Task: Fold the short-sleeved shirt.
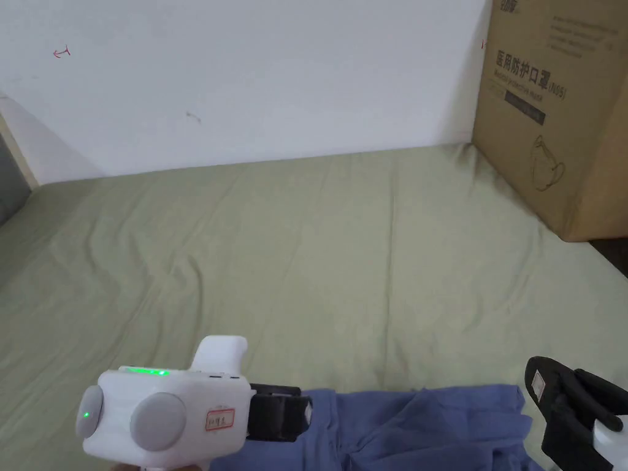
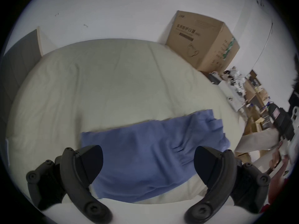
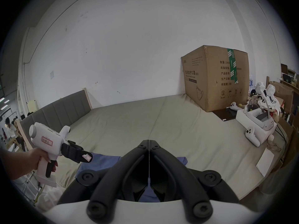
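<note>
Closest to the head camera is the left claw (image 1: 288, 412), its white body low in the frame and its black tips hovering over the near left corner of the blue short-sleeved shirt (image 1: 423, 429). In the left gripper view its jaws stand wide apart with the cloth lying between and beyond them, touching nothing. The right claw (image 3: 148, 144) has its jaws pressed together, with a thin pale line showing where they meet; whether they pinch any cloth I cannot tell, and it sits off the shirt's right edge in the head view. That shirt lies crumpled at the near edge of the bed (image 1: 319, 245), on the green sheet, bunched into ridges toward its right side. A cardboard box (image 1: 552, 110) stands at the bed's far right corner, well apart. The shirt is not yet flat, so folding looks premature. My judgement: lower the left claw onto a corner or hem, pinch a single layer, take the matching corner with the right, then draw the cloth away over the open sheet to smooth it.
</note>
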Demonstrator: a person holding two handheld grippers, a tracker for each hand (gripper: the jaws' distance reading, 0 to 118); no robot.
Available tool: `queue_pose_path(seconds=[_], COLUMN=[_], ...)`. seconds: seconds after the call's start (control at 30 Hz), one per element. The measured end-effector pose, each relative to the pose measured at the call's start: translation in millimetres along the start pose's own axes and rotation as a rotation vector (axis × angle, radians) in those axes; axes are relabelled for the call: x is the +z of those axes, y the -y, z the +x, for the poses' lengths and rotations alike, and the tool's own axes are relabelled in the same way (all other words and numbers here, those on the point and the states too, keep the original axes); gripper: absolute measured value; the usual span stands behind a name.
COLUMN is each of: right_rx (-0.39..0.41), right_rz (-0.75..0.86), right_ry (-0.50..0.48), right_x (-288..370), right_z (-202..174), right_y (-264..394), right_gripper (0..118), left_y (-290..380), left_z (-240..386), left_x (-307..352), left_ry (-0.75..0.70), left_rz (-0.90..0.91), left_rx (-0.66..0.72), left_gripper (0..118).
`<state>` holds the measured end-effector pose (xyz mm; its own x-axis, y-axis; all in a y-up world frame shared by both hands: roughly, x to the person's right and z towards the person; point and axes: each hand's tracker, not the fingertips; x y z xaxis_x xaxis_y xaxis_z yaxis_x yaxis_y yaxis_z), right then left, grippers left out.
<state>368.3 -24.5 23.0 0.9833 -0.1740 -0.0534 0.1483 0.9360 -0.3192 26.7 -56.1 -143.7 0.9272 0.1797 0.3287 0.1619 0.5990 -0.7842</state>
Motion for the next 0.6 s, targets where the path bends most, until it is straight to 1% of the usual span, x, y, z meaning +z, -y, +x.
queue_pose_path(seconds=[0.03, 0.07, 0.1, 0.13, 0.17, 0.2, 0.33, 0.4, 0.43, 0.47, 0.5, 0.53, 0.6], right_rx=[-0.004, -0.007, -0.008, -0.008, -0.006, -0.004, 0.006, 0.015, 0.018, 0.019, 0.017, 0.013, 0.006], right_rz=[-0.002, -0.004, -0.005, -0.006, -0.007, -0.008, -0.013, -0.018, -0.022, -0.027, -0.031, -0.034, -0.037], right_ry=[-0.002, -0.005, -0.007, -0.009, -0.010, -0.013, -0.014, -0.010, -0.007, -0.004, -0.004, -0.006, -0.010], right_x=[-1, -1, -1, -1, -1, -2, -1, -2, -3, -4, -4, -4, -4], right_z=[0, -1, -1, -2, -2, -2, -2, -2, -2, -2, -2, -2, -2], right_y=[0, 1, 2, 2, 2, 2, 3, 3, 4, 4, 4, 5, 5], right_gripper=[3, 3, 3, 3, 3, 3, 3, 3, 3, 3, 3, 3, 3], left_y=[3, 6, 8, 10, 11, 13, 18, 25, 27, 26, 23, 22, 13], left_z=[1, 2, 5, 9, 14, 20, 42, 55, 62, 69, 73, 73, 66], left_x=[-1, -4, -10, -18, -28, -36, -76, -105, -110, -108, -102, -98, -81], left_ry=[-0.031, -0.040, -0.039, -0.040, -0.047, -0.062, -0.007, 0.017, -0.003, -0.028, -0.031, -0.014, 0.159], left_rz=[0.011, 0.019, 0.008, -0.007, -0.036, -0.048, -0.105, -0.177, -0.184, -0.148, -0.132, -0.130, -0.111], left_rx=[-0.015, -0.032, -0.043, -0.051, -0.066, -0.086, -0.082, -0.100, -0.127, -0.173, -0.187, -0.170, -0.053], left_gripper=[108, 93, 54, 12, 1, 2, 2, 1, 1, 1, 1, 1, 1])
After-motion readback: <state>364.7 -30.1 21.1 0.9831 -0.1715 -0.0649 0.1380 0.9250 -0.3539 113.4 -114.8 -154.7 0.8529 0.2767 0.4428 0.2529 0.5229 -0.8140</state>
